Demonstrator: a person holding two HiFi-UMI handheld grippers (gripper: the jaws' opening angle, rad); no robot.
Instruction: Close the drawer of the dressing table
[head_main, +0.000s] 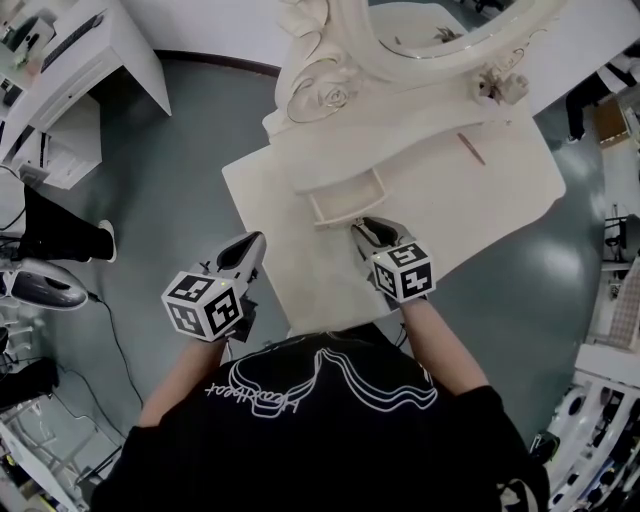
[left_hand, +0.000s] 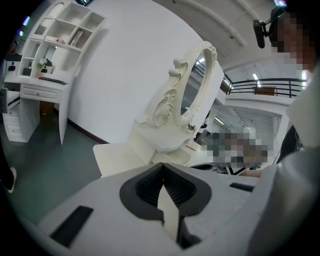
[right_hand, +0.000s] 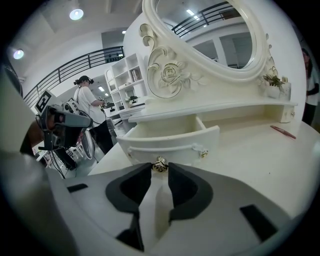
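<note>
**Taking hold of the drawer knob**

The right gripper is apparently pinching the knob of the drawer, which is standing open on the dressing table. The left gripper is idling clenched and empty. Next comes a straight push inward.

Mirror cut off at top edge; drawer knob partly behind right jaws.

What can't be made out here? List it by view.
Drawer inside: right gripper view, its front panel hides the floor; head view, too small.
Slim reddish item: too small to identify.
Mirror top: cut off by the right gripper view's upper edge.
Dressing table near edge: head view, the person's shirt covers it.
</note>
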